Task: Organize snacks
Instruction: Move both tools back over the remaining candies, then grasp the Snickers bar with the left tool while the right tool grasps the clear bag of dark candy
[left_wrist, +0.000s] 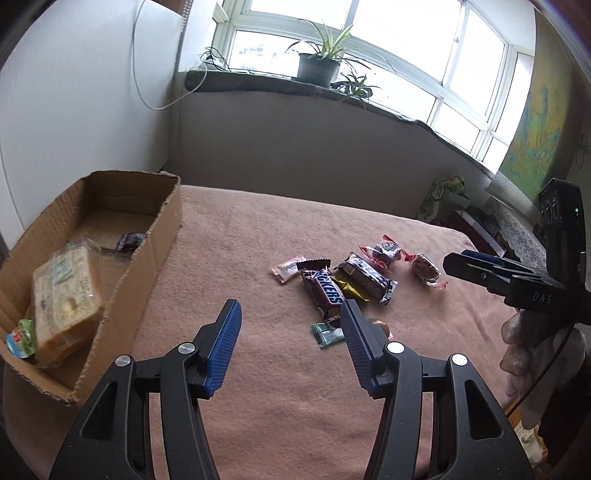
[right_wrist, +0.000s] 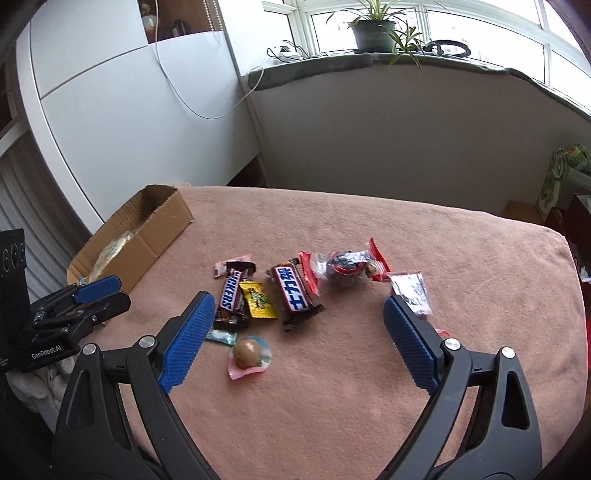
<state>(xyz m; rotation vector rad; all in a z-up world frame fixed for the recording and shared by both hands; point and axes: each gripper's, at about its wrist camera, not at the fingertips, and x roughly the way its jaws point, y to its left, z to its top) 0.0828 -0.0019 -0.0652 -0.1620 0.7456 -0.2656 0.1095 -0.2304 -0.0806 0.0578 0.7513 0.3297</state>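
A pile of snacks lies mid-table on the pink cloth (right_wrist: 351, 406): a Snickers bar (right_wrist: 231, 295), a second brown bar (right_wrist: 295, 293), a yellow packet (right_wrist: 260, 304), a clear red-edged pack (right_wrist: 345, 267), a silvery pack (right_wrist: 410, 290), a green candy (right_wrist: 221, 336) and a round ball candy (right_wrist: 248, 350). My right gripper (right_wrist: 298, 303) hovers open and wide just before the pile, holding nothing. My left gripper (left_wrist: 290, 323) is open and empty, with the Snickers bar (left_wrist: 325, 291) beyond its right finger. A cardboard box (left_wrist: 162, 236) at the left holds a wrapped bread pack (left_wrist: 66, 295), a jelly cup (left_wrist: 22, 338) and a dark candy (left_wrist: 129, 242).
In the left wrist view the right gripper (left_wrist: 452, 260) and the gloved hand (left_wrist: 517, 350) holding it fill the right edge. A windowsill with potted plants (right_wrist: 373, 29), a white cabinet (right_wrist: 129, 110) with a hanging cable, and bags (right_wrist: 557, 177) at the far right surround the table.
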